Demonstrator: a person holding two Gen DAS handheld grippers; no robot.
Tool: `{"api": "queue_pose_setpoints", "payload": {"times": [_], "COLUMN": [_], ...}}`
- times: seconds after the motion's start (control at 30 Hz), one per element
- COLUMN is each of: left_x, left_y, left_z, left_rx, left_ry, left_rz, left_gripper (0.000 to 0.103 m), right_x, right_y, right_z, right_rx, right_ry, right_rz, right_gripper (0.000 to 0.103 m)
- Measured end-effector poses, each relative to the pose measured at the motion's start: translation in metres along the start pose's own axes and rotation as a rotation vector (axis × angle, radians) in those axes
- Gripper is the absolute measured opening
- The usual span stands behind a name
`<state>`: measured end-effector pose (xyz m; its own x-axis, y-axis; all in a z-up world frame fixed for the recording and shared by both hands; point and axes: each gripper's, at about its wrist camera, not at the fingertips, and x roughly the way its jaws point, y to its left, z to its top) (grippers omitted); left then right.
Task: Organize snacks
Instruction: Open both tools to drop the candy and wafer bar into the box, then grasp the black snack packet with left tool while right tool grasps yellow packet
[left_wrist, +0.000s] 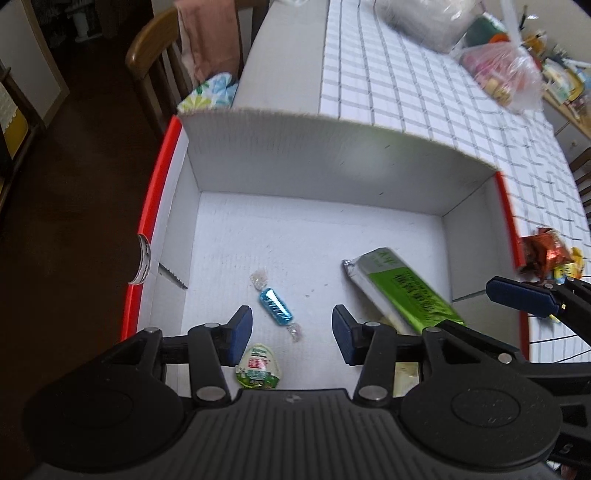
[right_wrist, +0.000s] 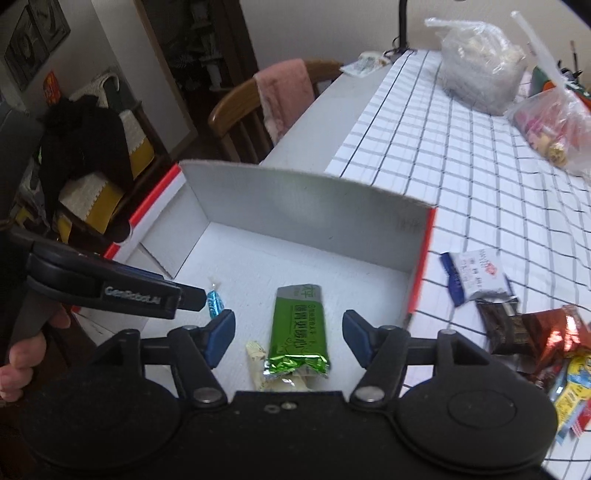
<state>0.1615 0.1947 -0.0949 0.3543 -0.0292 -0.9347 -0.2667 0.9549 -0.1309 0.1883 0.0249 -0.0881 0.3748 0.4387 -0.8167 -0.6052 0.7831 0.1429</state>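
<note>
A white cardboard box (left_wrist: 332, 158) (right_wrist: 295, 199) with red outer sides stands open at the table's near-left corner. On its floor lie a blue twist-wrapped candy (left_wrist: 275, 306) (right_wrist: 215, 303), a green foil snack bar (left_wrist: 402, 288) (right_wrist: 299, 325), a small green-and-white packet (left_wrist: 258, 369) and a cream wrapper (right_wrist: 256, 352) partly under the bar. My left gripper (left_wrist: 291, 334) hangs open above the blue candy, touching nothing. My right gripper (right_wrist: 288, 336) hangs open above the green bar, its pads clear of it. A hand (right_wrist: 22, 354) holds the left gripper's handle.
Loose snacks lie on the checked cloth right of the box: a white-and-blue packet (right_wrist: 476, 277), a dark brown one (right_wrist: 506, 328), red foil (right_wrist: 554, 332) (left_wrist: 543, 254), yellow packets (right_wrist: 576, 384). Two plastic bags (right_wrist: 480, 62) (right_wrist: 554, 125) sit farther back. A wooden chair (right_wrist: 236, 110) stands at the table's left edge.
</note>
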Motion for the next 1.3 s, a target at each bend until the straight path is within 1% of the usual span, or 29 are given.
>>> {"api": "queue_pose_setpoints", "payload": {"times": [0.17, 0.23, 0.47, 0.67, 0.8, 0.9, 0.97, 1.0, 1.13, 1.3], "left_x": [-0.025, -0.033, -0.059, -0.073, -0.076, -0.079, -0.08, -0.081, -0.078, -0.065], "left_y": [-0.013, -0.02, -0.051, -0.081, -0.106, -0.123, -0.137, -0.143, -0.172, -0.213], "left_z": [-0.008, -0.01, -0.019, -0.029, -0.033, -0.038, -0.04, -0.041, -0.043, -0.048], "left_rx": [0.027, 0.038, 0.081, 0.122, 0.138, 0.155, 0.167, 0.171, 0.192, 0.234], "left_ry": [-0.081, -0.114, -0.214, -0.285, -0.309, -0.33, -0.349, -0.358, -0.371, -0.358], "left_rz": [-0.03, -0.034, -0.05, -0.067, -0.066, -0.082, -0.091, -0.098, -0.139, -0.165], "left_gripper": [0.049, 0.055, 0.061, 0.064, 0.065, 0.065, 0.069, 0.072, 0.077, 0.077], "right_x": [-0.026, -0.037, -0.068, -0.099, -0.118, -0.132, -0.14, -0.143, -0.157, -0.169], "right_y": [-0.008, -0.011, -0.029, -0.052, -0.07, -0.089, -0.103, -0.111, -0.144, -0.188], "right_z": [-0.004, -0.007, -0.015, -0.026, -0.036, -0.044, -0.051, -0.054, -0.068, -0.086], "right_rx": [0.015, 0.018, 0.038, 0.068, 0.084, 0.104, 0.115, 0.121, 0.143, 0.163], "right_ry": [-0.054, -0.072, -0.127, -0.191, -0.239, -0.263, -0.273, -0.276, -0.281, -0.269], "right_rz": [0.004, 0.011, 0.023, 0.027, 0.021, 0.009, -0.008, -0.017, -0.054, -0.116], "right_gripper": [0.074, 0.078, 0.083, 0.091, 0.094, 0.099, 0.1, 0.1, 0.102, 0.103]}}
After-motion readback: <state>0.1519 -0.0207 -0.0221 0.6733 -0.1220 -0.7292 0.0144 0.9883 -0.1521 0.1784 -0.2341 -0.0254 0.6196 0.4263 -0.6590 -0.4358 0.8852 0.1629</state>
